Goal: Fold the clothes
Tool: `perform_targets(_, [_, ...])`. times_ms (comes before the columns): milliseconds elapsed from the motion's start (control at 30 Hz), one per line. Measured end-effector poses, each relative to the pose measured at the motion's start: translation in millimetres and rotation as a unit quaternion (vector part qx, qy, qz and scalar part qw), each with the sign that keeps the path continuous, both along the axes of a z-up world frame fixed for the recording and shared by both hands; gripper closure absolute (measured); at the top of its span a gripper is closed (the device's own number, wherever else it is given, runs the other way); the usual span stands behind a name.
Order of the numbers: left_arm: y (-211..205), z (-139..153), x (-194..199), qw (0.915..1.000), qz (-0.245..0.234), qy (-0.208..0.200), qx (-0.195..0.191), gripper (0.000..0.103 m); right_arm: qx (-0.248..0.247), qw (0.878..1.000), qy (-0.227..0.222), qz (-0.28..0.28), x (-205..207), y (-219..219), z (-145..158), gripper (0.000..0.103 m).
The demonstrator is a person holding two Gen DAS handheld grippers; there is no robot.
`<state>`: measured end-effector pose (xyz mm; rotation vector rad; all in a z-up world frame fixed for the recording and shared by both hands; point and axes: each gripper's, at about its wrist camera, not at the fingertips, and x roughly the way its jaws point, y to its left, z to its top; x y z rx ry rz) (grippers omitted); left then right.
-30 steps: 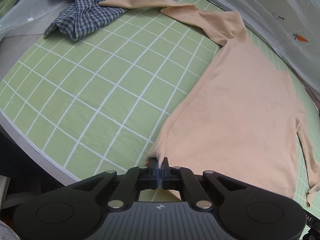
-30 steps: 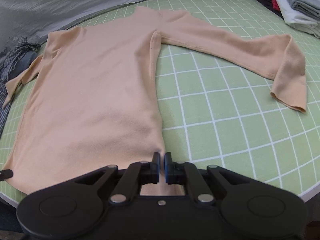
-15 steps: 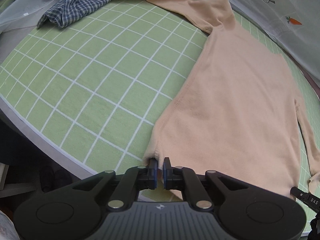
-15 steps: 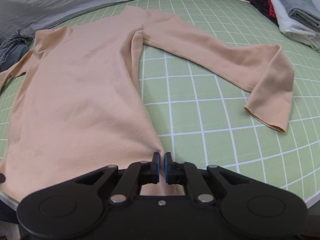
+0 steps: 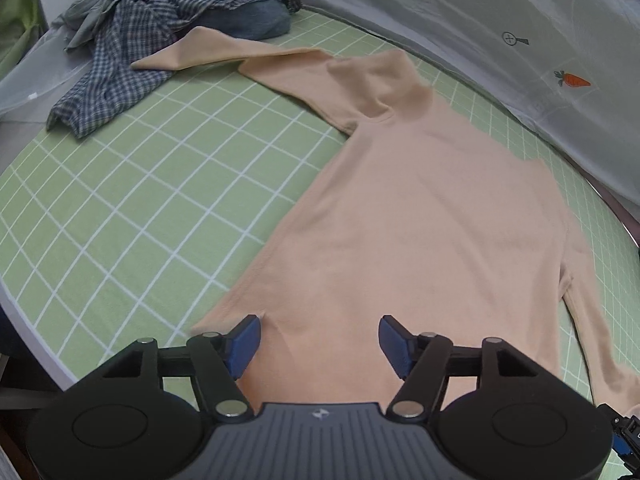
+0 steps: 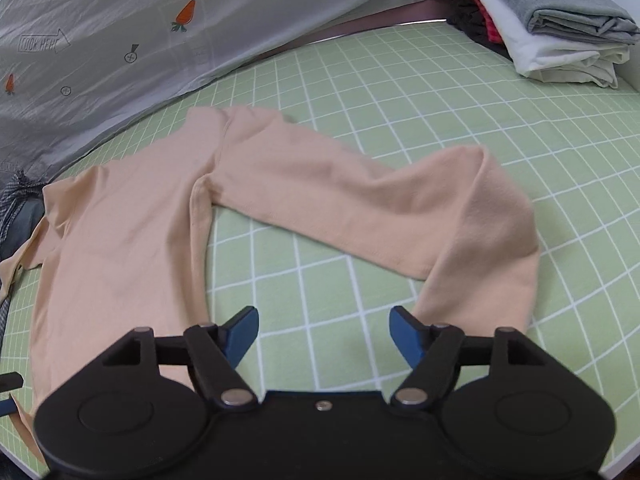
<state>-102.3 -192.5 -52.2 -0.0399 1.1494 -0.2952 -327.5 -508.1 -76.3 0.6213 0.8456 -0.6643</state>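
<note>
**Peach top spread flat, both claws apart**

A peach long-sleeved top (image 5: 404, 216) is laid flat on the green gridded mat (image 5: 120, 184), its body running from the near edge toward the grey printed sheet (image 5: 520, 20) at the back. The left gripper (image 5: 319, 338) is held with its blue-padded fingers (image 5: 245, 340) spread wide above the hem; nothing is clamped between them, and whether the pads touch the cloth cannot be told from this angle. The right gripper (image 6: 323, 334) is likewise spread apart, positioned over bare mat between the top's side seam and the cuff end of one sleeve (image 6: 400, 216). That sleeve is seen bent at the elbow, the forearm part turned back toward the camera. The other sleeve (image 5: 224, 50) is stretched out to the far side, its end lying against a crumpled blue checked shirt (image 5: 132, 60). A stack of folded garments (image 6: 560, 20) in grey and white is seen at the mat's far right corner.
</note>
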Motion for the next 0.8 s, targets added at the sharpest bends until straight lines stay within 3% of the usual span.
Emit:
perform_targets(233, [-36.7, -0.8, 32.9, 0.9999, 0.009, -0.003, 0.011, 0.029, -0.020, 0.996, 0.030, -0.088, -13.5, -64.6, -3.2, 0.029])
perform_targets(400, [-61.4, -5.0, 54.1, 0.9996, 0.015, 0.003, 0.022, 0.029, -0.082, 0.977, 0.084, -0.177, -37.9, -126.1, -4.6, 0.028])
perform_targets(500, [-77.0, -13.6, 56.1, 0.9994, -0.002, 0.012, 0.034, 0.029, -0.076, 0.969, 0.082, -0.221, -55.5, -155.6, -5.6, 0.028])
perform_targets(800, [-102.0, -32.8, 43.1, 0.9950, -0.050, 0.039, 0.077, 0.028, -0.074, 0.968, 0.117, -0.210, -76.5, -157.0, -18.0, 0.024])
